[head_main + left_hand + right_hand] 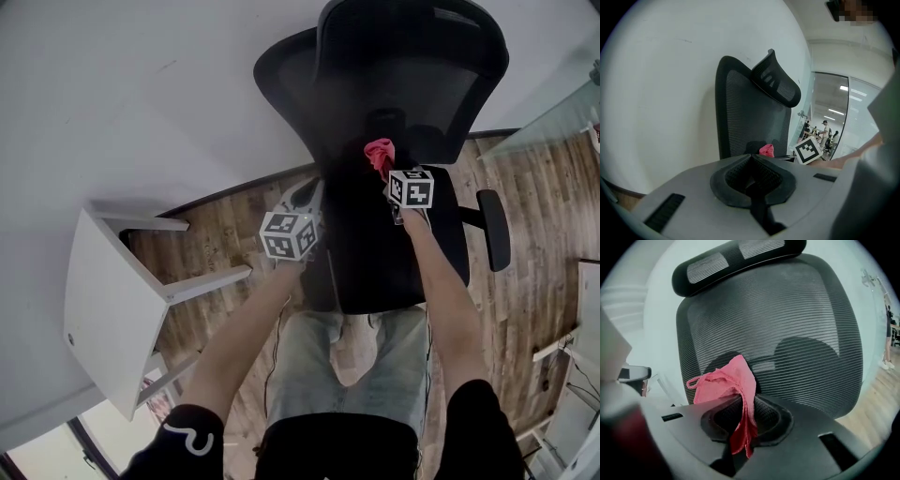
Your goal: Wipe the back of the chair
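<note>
The right gripper (742, 423) is clamping a pink cloth (725, 383), bunched just in front of the lower middle of the chair back (801, 315). The left gripper (752, 183) is clenched on nothing, off the chair back's left side. The cloth probably needs pressing flat, then sweeping in overlapping passes.

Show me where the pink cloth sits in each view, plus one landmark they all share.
Head view: cloth upper centre, below the headrest.
Left gripper view: small, centre, low against the chair.
Right gripper view: centre-left, clamped in the right gripper.
Shared landmark: the headrest, topping the chair in all three.
</note>
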`<state>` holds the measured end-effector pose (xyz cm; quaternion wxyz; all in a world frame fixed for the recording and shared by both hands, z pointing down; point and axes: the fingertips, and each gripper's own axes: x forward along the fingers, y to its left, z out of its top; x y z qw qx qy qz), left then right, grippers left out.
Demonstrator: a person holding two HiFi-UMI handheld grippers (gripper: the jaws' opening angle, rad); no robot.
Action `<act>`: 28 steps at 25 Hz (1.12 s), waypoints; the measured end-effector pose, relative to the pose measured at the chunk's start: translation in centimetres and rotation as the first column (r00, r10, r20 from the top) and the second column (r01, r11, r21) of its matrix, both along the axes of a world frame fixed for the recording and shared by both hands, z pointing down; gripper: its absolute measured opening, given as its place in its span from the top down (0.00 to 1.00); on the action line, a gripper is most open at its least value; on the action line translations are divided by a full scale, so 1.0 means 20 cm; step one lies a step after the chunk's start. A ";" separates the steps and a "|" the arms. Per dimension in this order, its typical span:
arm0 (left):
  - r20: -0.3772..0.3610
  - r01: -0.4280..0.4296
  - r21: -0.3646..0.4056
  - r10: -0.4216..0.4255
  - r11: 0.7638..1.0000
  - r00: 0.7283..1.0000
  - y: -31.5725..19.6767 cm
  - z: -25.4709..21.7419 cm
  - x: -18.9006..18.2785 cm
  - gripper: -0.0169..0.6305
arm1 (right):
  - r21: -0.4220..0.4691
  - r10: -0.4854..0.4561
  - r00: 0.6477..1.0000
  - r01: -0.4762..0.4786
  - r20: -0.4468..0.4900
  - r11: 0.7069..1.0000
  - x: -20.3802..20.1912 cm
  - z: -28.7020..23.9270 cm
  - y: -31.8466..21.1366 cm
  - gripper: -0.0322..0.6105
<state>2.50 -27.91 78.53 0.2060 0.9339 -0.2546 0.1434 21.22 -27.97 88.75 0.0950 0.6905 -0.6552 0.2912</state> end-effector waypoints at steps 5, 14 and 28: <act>0.000 -0.004 -0.001 0.004 1.000 1.000 0.03 -0.01 0.20 0.94 | -0.009 0.027 1.000 -0.027 -0.001 1.000 0.25 0.01 0.08 0.84; 0.007 -0.011 0.000 0.011 1.000 1.000 0.11 -0.02 0.51 0.94 | -0.017 0.072 0.997 -0.072 -0.006 0.997 0.67 0.01 0.23 0.84; -0.005 -0.016 0.013 0.016 1.000 1.000 0.16 -0.07 0.66 0.94 | -0.060 0.219 0.974 -0.222 -0.056 0.973 1.14 -0.05 0.49 0.84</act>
